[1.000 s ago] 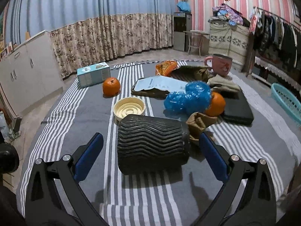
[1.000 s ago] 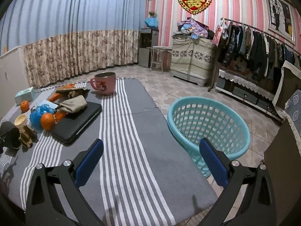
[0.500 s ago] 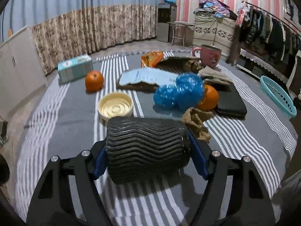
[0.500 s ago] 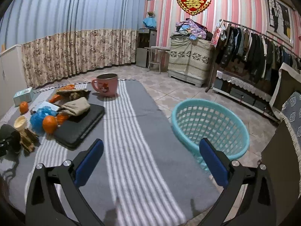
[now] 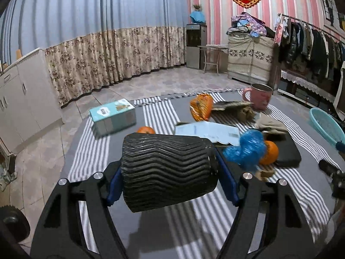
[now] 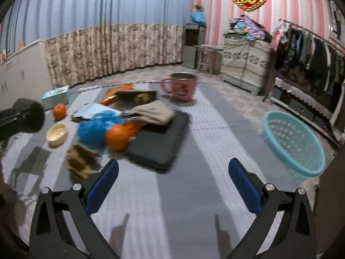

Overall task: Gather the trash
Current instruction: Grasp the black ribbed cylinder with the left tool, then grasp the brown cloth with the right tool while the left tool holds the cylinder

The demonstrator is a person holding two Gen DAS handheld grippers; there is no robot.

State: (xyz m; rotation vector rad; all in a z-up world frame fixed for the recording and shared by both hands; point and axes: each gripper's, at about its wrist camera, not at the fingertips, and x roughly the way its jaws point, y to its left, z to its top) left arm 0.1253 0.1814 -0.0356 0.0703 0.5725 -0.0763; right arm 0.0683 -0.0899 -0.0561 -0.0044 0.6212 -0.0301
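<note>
My left gripper (image 5: 170, 179) is shut on a black ribbed cup (image 5: 168, 170), held on its side above the striped table; the cup also shows at the left edge of the right wrist view (image 6: 21, 116). My right gripper (image 6: 172, 185) is open and empty above the table's grey middle. A teal basket (image 6: 295, 144) stands off the table's right edge. Trash lies on the table: a blue plastic bag (image 6: 94, 129), a crumpled brown paper (image 6: 79, 161), an orange snack wrapper (image 5: 201, 106) and a cream lid (image 6: 56, 131).
Also on the striped table (image 6: 207, 133) are a black laptop case (image 6: 159, 142), oranges (image 6: 117, 137), a pink mug (image 6: 182, 86), a tissue box (image 5: 113, 116), a beige cloth (image 6: 154, 111) and a white pouch (image 5: 207, 130). A clothes rack (image 6: 310, 49) stands at the right.
My left gripper closed on the black ribbed cup and lifted it off the table. My right gripper swung left, toward the table's items, and stayed open.
</note>
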